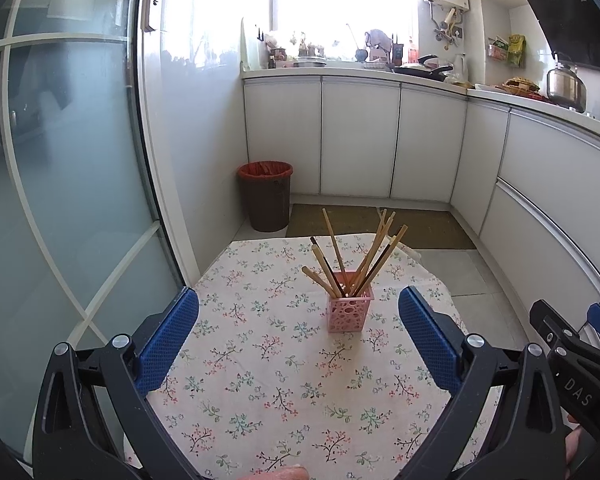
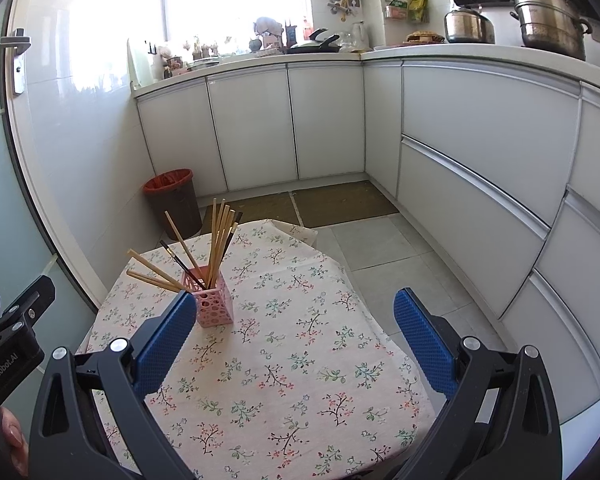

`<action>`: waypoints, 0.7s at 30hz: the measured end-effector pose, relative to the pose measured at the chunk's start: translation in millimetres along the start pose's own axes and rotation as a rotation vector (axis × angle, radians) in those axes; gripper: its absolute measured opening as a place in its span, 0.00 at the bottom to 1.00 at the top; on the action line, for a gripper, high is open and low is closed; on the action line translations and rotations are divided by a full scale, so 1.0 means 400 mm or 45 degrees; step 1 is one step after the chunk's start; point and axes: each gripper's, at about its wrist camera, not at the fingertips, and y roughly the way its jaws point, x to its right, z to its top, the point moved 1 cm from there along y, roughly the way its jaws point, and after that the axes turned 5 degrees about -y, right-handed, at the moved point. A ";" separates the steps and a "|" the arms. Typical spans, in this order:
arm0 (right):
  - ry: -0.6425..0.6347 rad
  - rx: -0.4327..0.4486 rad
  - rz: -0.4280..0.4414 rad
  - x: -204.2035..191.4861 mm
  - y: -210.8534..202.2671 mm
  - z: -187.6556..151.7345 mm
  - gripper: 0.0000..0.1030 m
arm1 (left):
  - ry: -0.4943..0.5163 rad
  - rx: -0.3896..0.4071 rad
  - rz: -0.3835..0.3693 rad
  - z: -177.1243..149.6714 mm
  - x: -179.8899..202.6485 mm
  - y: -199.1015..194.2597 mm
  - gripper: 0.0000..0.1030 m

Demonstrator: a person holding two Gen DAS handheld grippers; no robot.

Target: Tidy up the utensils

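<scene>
Nearest, the left gripper (image 1: 299,308) and right gripper (image 2: 294,312) both hang over the floral tablecloth (image 1: 260,392) with jaws spread wide and nothing between them. Just past them the pink holder (image 1: 349,314) stands upright on the cloth, the chopsticks (image 1: 362,256) fanned out inside it. Beyond the table's far edge sit a brown bin (image 1: 265,196) with a red liner, and white cabinets (image 1: 360,140) under a cluttered counter.

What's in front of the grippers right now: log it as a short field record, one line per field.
surface: floral tablecloth over a small table
holder: pink perforated holder, upright on the cloth
contents: chopsticks standing in the holder, fanned outward
loose utensils: none visible on the cloth
left gripper: open, empty, short of the holder
right gripper: open, empty, holder beside its left finger
floor: brown bin with red liner
</scene>
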 end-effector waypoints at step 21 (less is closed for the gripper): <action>0.013 -0.025 0.008 0.002 0.014 -0.007 0.93 | -0.014 -0.013 -0.091 -0.003 0.001 0.013 0.85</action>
